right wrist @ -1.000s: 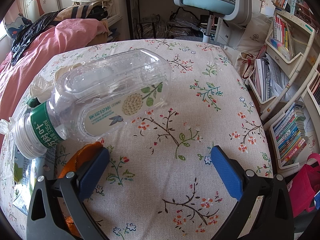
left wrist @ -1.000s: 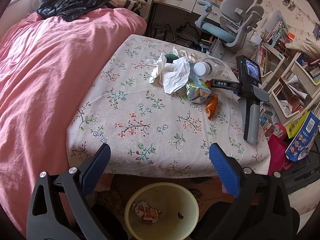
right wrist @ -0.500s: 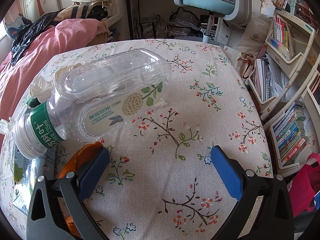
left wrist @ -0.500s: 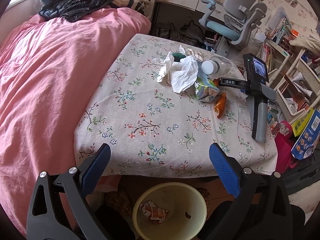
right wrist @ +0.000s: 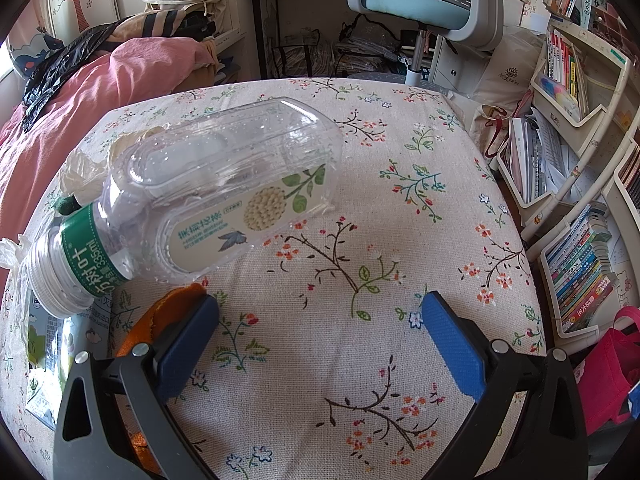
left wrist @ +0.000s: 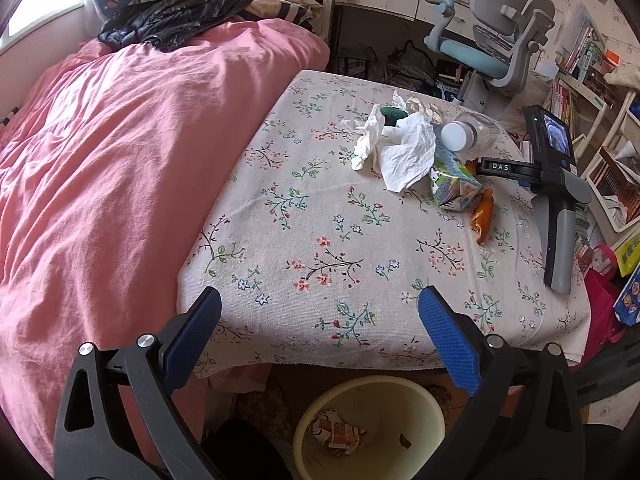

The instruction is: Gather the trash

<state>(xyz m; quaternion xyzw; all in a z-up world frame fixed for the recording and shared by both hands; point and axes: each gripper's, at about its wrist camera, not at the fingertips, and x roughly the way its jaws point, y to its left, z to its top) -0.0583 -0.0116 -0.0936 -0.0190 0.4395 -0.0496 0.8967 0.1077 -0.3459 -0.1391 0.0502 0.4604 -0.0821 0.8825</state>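
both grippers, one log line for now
left gripper: open, empty | right gripper: open, resting on table | bottle: lying ungrasped | bin: one wrapper

Left wrist view high and back above the table [left wrist: 340, 240]; right wrist view low, close; shared bottle [right wrist: 224, 196].

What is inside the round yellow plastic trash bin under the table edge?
The yellow bin holds one crumpled printed wrapper and a small dark scrap; its nearest part is out of frame.
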